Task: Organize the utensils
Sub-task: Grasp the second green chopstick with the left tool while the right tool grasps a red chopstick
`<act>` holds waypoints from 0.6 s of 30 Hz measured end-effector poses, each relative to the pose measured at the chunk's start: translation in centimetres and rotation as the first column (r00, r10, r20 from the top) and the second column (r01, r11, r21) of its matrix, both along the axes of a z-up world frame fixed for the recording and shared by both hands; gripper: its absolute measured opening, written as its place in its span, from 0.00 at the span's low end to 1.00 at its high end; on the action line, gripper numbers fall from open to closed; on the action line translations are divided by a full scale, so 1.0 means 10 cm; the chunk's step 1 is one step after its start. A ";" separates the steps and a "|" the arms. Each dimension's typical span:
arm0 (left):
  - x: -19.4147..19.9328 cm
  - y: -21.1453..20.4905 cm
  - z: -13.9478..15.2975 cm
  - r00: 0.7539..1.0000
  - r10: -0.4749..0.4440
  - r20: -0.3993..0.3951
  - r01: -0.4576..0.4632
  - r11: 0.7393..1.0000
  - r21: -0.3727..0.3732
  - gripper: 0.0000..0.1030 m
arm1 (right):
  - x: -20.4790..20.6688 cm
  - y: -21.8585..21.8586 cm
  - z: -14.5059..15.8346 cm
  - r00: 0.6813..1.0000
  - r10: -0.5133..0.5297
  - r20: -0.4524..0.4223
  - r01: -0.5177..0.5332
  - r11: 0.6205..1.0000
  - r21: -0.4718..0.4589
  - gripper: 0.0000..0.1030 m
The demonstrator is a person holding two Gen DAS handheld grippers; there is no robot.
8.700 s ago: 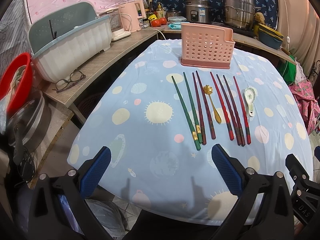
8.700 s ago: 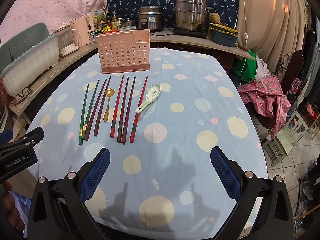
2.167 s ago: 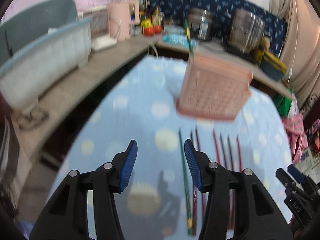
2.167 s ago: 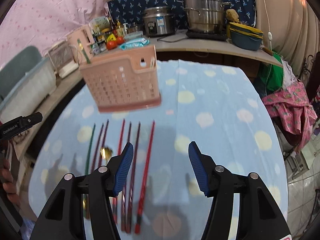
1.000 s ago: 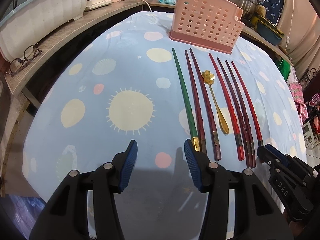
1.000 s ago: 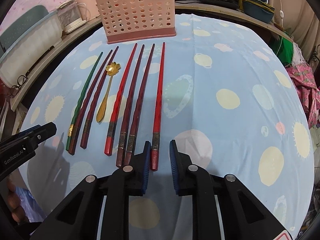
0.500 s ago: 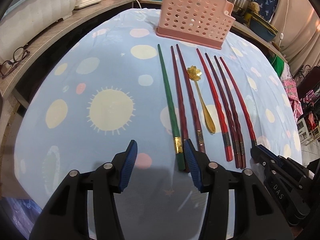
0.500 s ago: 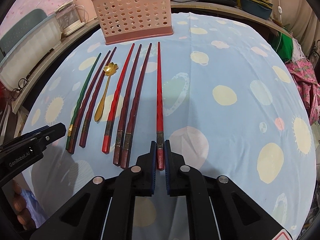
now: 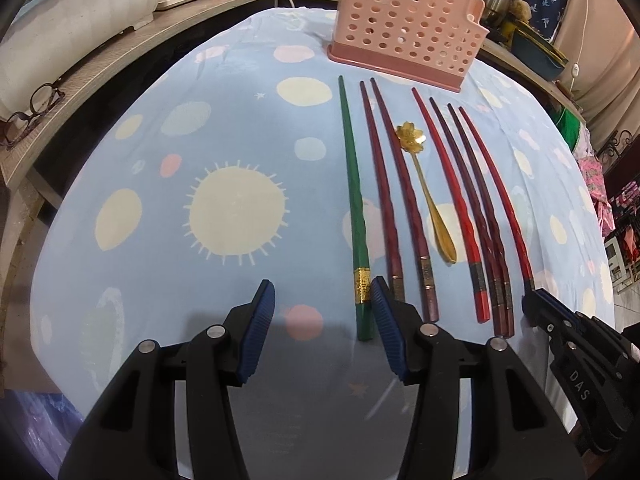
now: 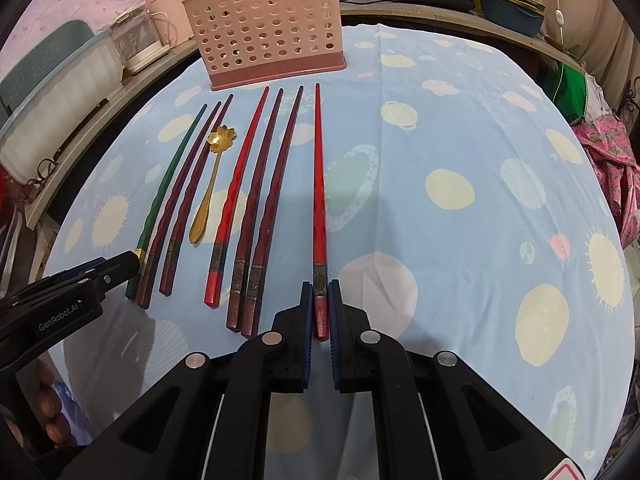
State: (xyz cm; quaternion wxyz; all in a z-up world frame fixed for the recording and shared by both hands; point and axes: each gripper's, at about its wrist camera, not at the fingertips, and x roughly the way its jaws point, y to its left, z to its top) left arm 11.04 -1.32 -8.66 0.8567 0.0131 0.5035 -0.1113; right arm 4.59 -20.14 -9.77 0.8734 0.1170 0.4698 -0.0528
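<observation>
Right tongs point(image 10: 320, 312): clenched on the thick end of the rightmost red chopstick point(image 10: 318, 184), low in the centre of the right wrist view; the blue pads are pressed against both sides of the stick.
Held chopstick: seen running straight up the frame, its thin tip directed at the pink basket point(image 10: 264, 28).
Left tongs point(image 9: 322, 330): released, the pads held well apart low in the left wrist view; nothing is gripped between them.
Green chopstick point(image 9: 354, 208): laid flat, its thick end found just inside the right pad point(image 9: 388, 332) of the left tongs.
Other chopsticks: dark red and red sticks are laid side by side to the right of the green one, tips directed at the basket.
Gold spoon point(image 9: 426, 188): laid among the sticks, its flower-shaped bowl at the far end.
Pink basket: stood upright at the top centre of both views, beyond the row.
Tablecloth point(image 10: 460, 140): light blue, patterned with suns and dots.
Glasses point(image 9: 30, 110): laid on the side counter, at the left edge.
</observation>
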 end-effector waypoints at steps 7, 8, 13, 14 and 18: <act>-0.01 -0.04 -0.01 1.000 -0.013 0.002 0.013 1.000 0.009 0.45 | 0.00 -0.01 0.00 1.000 0.000 0.000 0.000 1.000 0.002 0.07; -0.01 -0.06 -0.01 1.000 -0.020 0.005 0.020 1.000 0.010 0.45 | 0.00 -0.01 0.00 1.000 0.000 0.000 0.000 1.000 0.004 0.07; -0.01 -0.07 -0.01 1.000 -0.023 0.004 0.023 1.000 0.007 0.44 | -0.01 -0.01 0.00 1.000 -0.001 0.002 0.001 1.000 0.013 0.07; -0.01 -0.07 -0.01 1.000 -0.023 0.004 0.023 1.000 0.006 0.44 | 0.00 -0.02 0.00 1.000 0.000 0.003 0.000 1.000 0.014 0.07; -0.01 -0.09 -0.03 0.999 -0.033 0.009 0.033 0.999 0.015 0.34 | 0.00 -0.02 0.00 1.000 0.000 0.003 0.000 1.000 0.014 0.07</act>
